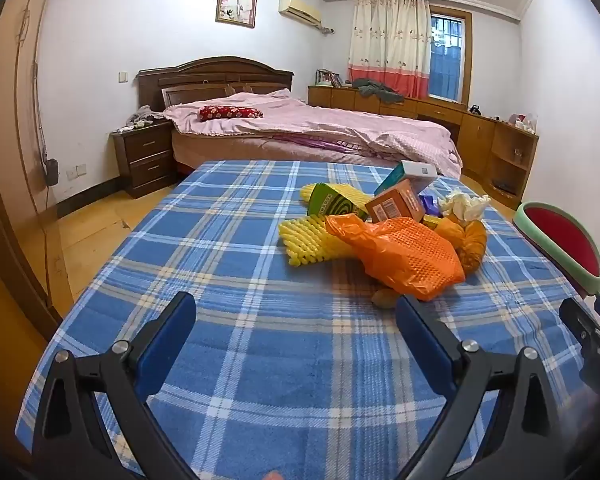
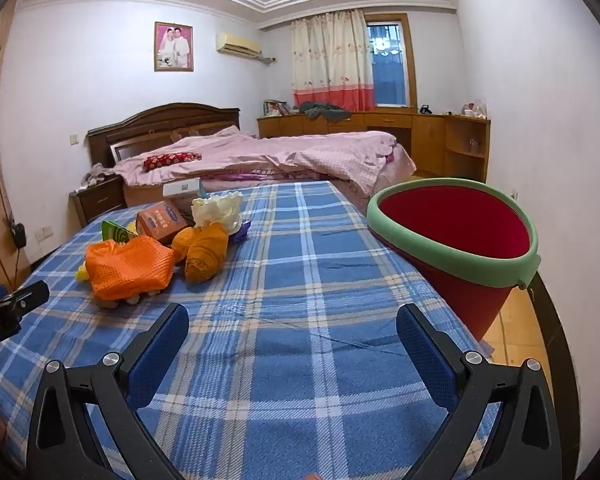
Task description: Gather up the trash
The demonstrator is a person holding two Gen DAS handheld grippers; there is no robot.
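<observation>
with both claws spread and empty, we find the trash pile (image 1: 384,224) ahead-right of our left claw (image 1: 296,324), ahead-left of the right claw (image 2: 292,332), bin (image 2: 456,236) at its right.

trash pile (image 2: 156,248) on blanket (image 2: 300,360), bucket (image 2: 460,240) at right edge.

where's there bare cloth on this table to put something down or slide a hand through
Bare plaid cloth lies between the trash pile and the red bin, in front of both open grippers, and left of the pile in the left wrist view. It is crowded around the orange bag and boxes.
</observation>
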